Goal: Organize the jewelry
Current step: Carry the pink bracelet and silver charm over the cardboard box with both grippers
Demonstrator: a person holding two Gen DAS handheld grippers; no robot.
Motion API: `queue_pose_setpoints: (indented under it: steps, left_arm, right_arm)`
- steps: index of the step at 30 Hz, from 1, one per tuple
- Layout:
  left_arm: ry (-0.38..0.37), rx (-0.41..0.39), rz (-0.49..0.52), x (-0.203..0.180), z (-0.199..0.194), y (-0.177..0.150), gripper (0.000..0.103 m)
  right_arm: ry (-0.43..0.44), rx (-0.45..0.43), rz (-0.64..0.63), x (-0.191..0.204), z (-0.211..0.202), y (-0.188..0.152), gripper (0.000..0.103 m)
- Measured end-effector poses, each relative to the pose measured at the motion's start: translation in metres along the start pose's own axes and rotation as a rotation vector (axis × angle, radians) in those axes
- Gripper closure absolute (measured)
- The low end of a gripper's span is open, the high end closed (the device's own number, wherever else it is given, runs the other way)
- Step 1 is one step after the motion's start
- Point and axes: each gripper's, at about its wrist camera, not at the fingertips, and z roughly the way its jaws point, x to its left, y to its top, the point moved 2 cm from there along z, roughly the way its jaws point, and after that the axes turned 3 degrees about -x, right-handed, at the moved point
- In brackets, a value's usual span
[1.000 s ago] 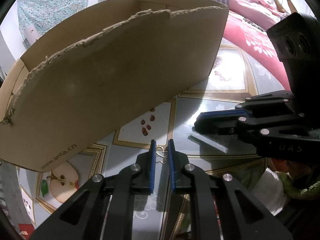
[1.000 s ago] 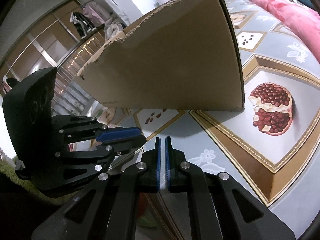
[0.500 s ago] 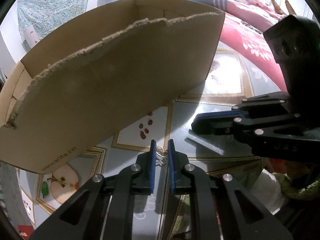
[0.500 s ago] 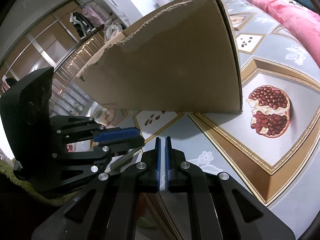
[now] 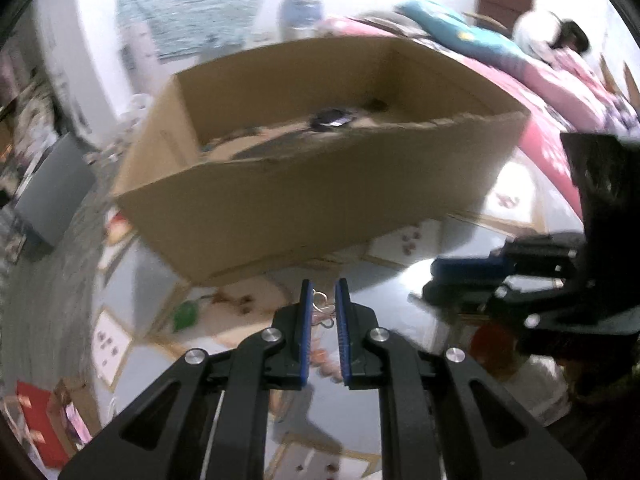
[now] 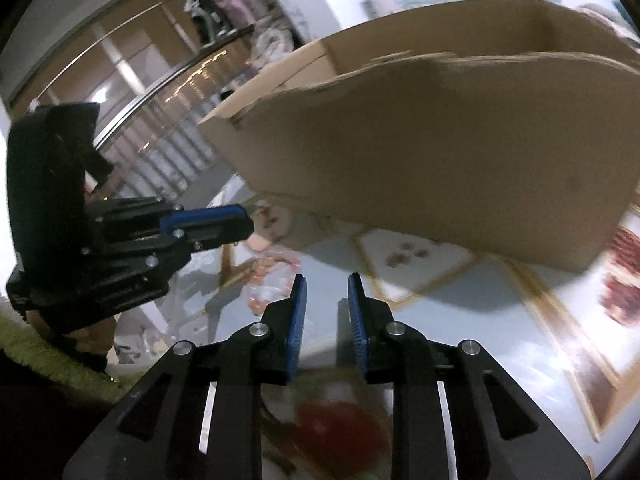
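Note:
My left gripper (image 5: 323, 289) is shut on a thin silver wire earring (image 5: 322, 309), which sticks up between the blue pads. It hangs just in front of the near wall of an open cardboard box (image 5: 300, 208), and a dark item (image 5: 332, 118) lies on the box floor. In the right wrist view my right gripper (image 6: 326, 285) has its jaws opening, with nothing between them. The box (image 6: 440, 152) stands ahead of it and my left gripper (image 6: 240, 225) reaches in from the left. My right gripper (image 5: 460, 270) shows at the right of the left wrist view.
The box stands on a glossy table cloth (image 6: 460, 320) printed with fruit panels. A bed with a pink blanket (image 5: 560, 92) lies behind at the right. A grey box (image 5: 52, 196) and clutter sit on the floor at the left.
Both grippers have risen and swung, so the left wrist view now looks over the wall into the box. The right jaws have parted. The left gripper still holds the earring.

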Motion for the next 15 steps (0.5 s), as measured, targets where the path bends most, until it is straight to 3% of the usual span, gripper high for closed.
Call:
queue_pose_setpoints:
  steps: [4,12,14,15]
  left_arm:
    - [0.026,-0.036,-0.043,0.014,-0.013,-0.006,0.092]
    - [0.03,-0.101,-0.074,0.026,-0.03,-0.013,0.092]
    - [0.031,-0.119,-0.077,0.028,-0.033,-0.012,0.092]
    - [0.03,-0.127,-0.078,0.028,-0.035,-0.012,0.092]
  right_arm:
    - [-0.022,0.021,-0.074,0.019,0.02,0.008,0.08]
    - [-0.183,0.096,-0.192,0.033,0.049,0.011,0.081]
    - [-0.215,0.112,-0.212,0.035,0.049,0.011,0.096]
    - [-0.217,0.119,-0.211,0.036,0.049,0.011,0.096]
